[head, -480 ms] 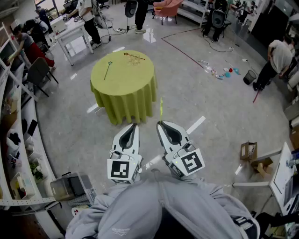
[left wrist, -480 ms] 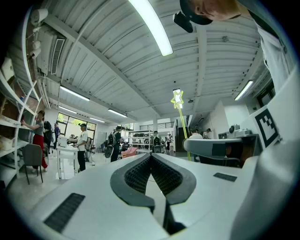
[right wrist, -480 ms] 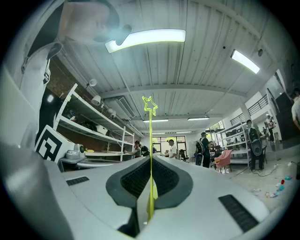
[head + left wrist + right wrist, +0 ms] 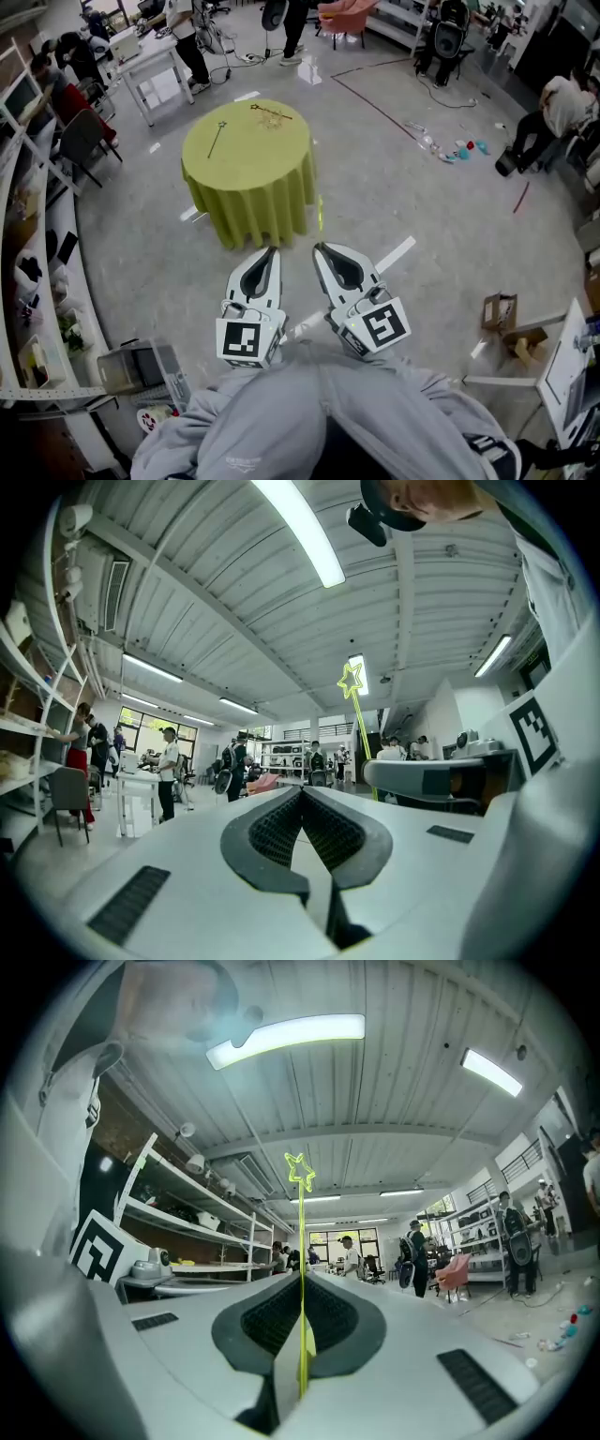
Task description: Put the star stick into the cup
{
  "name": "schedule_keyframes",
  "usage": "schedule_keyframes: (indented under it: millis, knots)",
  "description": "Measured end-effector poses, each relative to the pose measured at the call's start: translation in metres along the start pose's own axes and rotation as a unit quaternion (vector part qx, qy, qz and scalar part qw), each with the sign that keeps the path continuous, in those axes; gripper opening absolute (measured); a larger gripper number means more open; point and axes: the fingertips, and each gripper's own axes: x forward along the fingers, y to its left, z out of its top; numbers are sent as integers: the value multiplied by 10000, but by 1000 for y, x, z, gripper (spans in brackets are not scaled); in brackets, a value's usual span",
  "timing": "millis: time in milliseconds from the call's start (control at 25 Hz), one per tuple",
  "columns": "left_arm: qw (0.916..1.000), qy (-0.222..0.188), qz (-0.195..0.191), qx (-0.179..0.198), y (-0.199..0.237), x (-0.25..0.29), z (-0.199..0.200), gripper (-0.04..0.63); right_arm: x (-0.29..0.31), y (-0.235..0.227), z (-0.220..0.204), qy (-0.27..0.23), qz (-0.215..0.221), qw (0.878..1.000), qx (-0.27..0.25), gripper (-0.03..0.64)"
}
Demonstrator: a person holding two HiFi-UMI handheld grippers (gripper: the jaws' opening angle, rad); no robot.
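A round table draped to the floor in a yellow-green cloth stands on the grey floor, with a small golden-brown item lying near its far edge. Beyond it are a white table with a person standing beside it, a dark chair and a pink chair, while a red cable crosses the floor and a white tape strip lies nearer. An open cardboard box sits at the right, shelving runs down the left, and long ceiling lights glow overhead
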Motion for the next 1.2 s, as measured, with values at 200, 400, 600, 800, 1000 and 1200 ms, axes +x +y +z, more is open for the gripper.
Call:
schedule_keyframes:
  millis: [200,400,600,800,1000,1200]
  knots:
    - [9999,99,49,-52,-1,12,-5,17,1,-14,-5,-22,10,9998,195,37]
    - [9998,142,68,-100,12,30,-12,17,16,-31,-15,51,-55,9996,264,37]
    - [9998,135,35,-120,38,69,-23,17,50,-57,-29,130,-91,9995,257,37]
    - [9997,216,-26,-118,73,121,-30,17,100,-93,-42,184,-171,9992,321,37]
    - [9996,220,-130,-70,119,173,-30,17,161,-121,-46,139,-245,9990,348,37]
    - [9993,234,-287,-49,152,219,-30,17,206,-148,-53,127,-399,9983,404,37]
